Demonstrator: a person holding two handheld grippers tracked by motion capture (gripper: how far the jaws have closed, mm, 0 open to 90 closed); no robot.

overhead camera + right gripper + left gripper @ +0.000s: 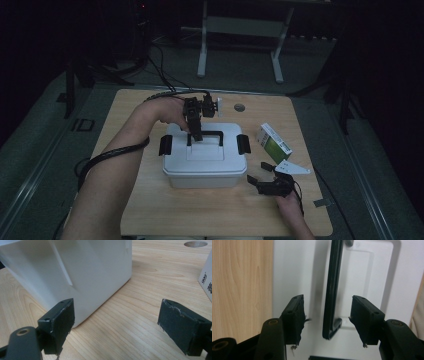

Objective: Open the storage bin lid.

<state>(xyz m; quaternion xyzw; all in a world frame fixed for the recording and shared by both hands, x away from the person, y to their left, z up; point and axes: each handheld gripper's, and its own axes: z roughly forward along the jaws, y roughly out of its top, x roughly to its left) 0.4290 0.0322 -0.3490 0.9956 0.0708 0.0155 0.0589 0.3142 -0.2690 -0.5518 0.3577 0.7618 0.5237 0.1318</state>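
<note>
Centrally on the table (pixel 150 210): white box (pixel 205 167) with lid and black handle (pixel 205 134). Above the lid, left tongs (pixel 325 315) spread, one jaw either side of the handle, not touching. Right tongs (pixel 116 327) spread wide, low beside the box's near right corner. Green carton (pixel 274 142) just right of the box.

Pretty dim room, grey floor (pixel 240 70), light wooden desk (pixel 150 200), white-legged frame (pixel 202 45) behind, cables (pixel 160 65) trailing across floor.
</note>
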